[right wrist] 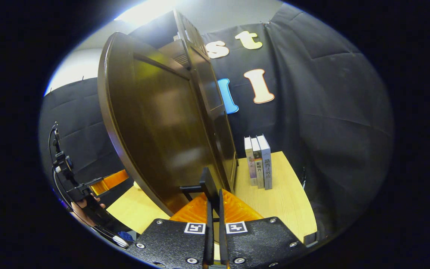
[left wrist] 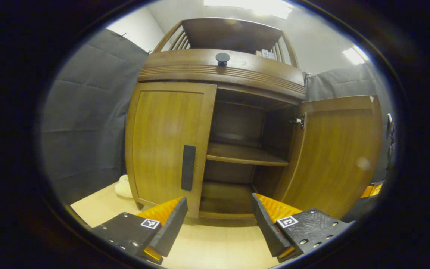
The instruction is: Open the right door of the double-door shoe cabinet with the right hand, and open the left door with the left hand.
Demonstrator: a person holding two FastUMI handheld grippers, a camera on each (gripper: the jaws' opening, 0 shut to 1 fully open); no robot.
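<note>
The shoe cabinet (left wrist: 222, 71) stands on the worktop (left wrist: 215, 243). Its right door (left wrist: 334, 153) is swung wide, showing the shelf (left wrist: 245, 154); the left door (left wrist: 168, 144) sits flush and closed. The left gripper (left wrist: 218, 220) hovers in front with fingers wide, holding nothing. The right gripper (right wrist: 212, 209) has fingers nearly together on the right door's handle (right wrist: 204, 186).

Next step, as judged: align the left fingers astride the vertical handle (left wrist: 188, 167), close firmly, then pull along the hinge arc, away from the books (right wrist: 258, 161).
</note>
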